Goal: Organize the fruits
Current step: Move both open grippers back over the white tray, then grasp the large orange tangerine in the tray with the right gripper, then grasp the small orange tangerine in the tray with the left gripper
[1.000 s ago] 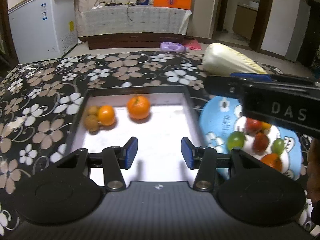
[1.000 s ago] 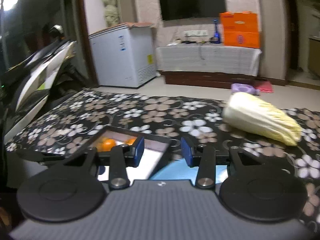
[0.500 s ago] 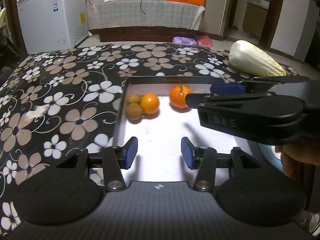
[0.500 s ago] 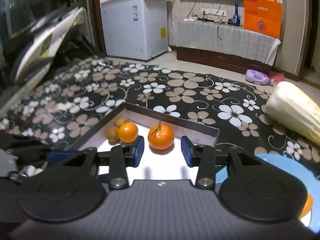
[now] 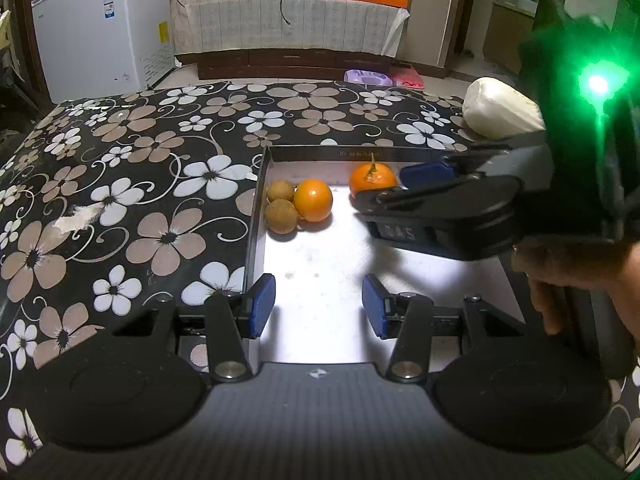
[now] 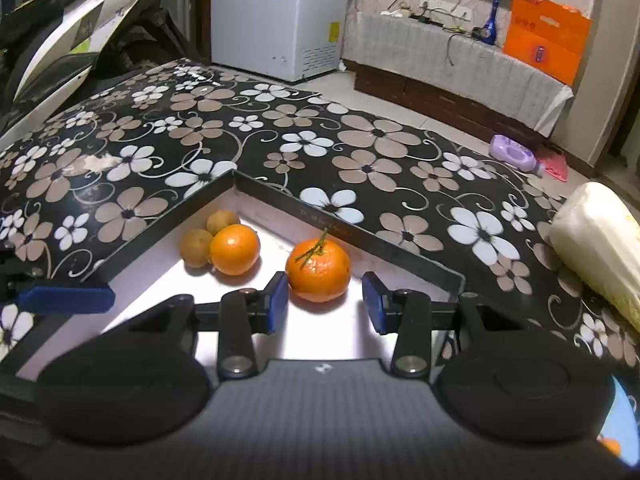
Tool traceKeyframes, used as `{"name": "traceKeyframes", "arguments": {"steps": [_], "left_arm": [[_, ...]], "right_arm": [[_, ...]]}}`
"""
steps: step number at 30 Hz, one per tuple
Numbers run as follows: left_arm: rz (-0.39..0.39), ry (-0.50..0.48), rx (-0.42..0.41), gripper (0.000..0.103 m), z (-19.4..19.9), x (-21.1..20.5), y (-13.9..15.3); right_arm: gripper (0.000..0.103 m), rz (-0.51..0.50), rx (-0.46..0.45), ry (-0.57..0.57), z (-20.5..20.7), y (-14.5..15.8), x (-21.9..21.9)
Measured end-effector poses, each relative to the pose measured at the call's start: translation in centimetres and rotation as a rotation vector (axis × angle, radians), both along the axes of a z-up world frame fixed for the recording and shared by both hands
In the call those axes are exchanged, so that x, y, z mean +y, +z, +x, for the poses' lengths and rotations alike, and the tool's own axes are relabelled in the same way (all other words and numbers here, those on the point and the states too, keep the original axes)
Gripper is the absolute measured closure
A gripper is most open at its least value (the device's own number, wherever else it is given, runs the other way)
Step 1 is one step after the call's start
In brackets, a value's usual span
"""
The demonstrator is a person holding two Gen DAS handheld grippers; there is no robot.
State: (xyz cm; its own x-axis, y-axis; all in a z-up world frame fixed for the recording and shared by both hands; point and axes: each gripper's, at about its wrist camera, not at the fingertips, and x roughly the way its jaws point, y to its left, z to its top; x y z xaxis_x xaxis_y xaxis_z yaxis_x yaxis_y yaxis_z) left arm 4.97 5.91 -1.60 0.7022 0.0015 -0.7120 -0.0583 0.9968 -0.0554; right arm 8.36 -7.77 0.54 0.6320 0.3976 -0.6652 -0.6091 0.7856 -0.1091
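Note:
A black-rimmed white tray (image 5: 256, 216) (image 6: 340, 228) lies on the flowered table. In it are a stemmed mandarin (image 6: 318, 270) (image 5: 370, 180), a smooth orange (image 6: 234, 249) (image 5: 313, 200) and two small brown fruits (image 6: 196, 247) (image 5: 281, 216) in the far left corner. My right gripper (image 6: 325, 305) is open with the mandarin just ahead between its fingertips, apart from them. It also shows in the left wrist view (image 5: 424, 176) beside the mandarin. My left gripper (image 5: 319, 305) is open and empty over the tray's near part.
A napa cabbage (image 6: 596, 240) (image 5: 500, 110) lies on the table to the right of the tray. A blue plate edge (image 6: 618, 432) shows at the lower right. A white freezer (image 6: 276, 20) and a covered cabinet stand beyond the table.
My right gripper has swung left from over the plate and down into the tray, closing in on the stemmed mandarin. My left gripper has shifted left; the plate has left its view.

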Motion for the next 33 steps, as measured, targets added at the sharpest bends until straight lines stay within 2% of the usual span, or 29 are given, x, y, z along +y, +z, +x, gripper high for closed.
{"name": "traceKeyframes", "arguments": {"steps": [6, 11, 19, 25, 29, 33], "left_arm": [[0.002, -0.02, -0.011, 0.049, 0.9, 0.1, 0.2], [0.038, -0.032, -0.031, 0.049, 1.8, -0.2, 0.1], [0.188, 0.024, -0.057, 0.049, 3.9, -2.6, -0.1], [0.295, 0.046, -0.067, 0.049, 6.2, -5.4, -0.4], [0.262, 0.054, -0.042, 0.049, 7.6, -5.5, -0.6], [0.281, 0.063, -0.055, 0.049, 8.2, -5.6, -0.8]], "right_arm": [[0.061, -0.066, 0.018, 0.05, 1.0, -0.3, 1.2], [0.062, -0.013, 0.04, 0.029, 1.3, -0.1, 0.2], [0.062, 0.155, 0.018, -0.018, -0.3, 3.2, -3.9], [0.062, 0.222, 0.016, -0.033, -1.2, 4.4, -6.5], [0.062, 0.249, 0.024, -0.034, -1.6, 4.6, -7.4], [0.062, 0.25, 0.033, -0.033, -1.8, 4.5, -7.6]]}}
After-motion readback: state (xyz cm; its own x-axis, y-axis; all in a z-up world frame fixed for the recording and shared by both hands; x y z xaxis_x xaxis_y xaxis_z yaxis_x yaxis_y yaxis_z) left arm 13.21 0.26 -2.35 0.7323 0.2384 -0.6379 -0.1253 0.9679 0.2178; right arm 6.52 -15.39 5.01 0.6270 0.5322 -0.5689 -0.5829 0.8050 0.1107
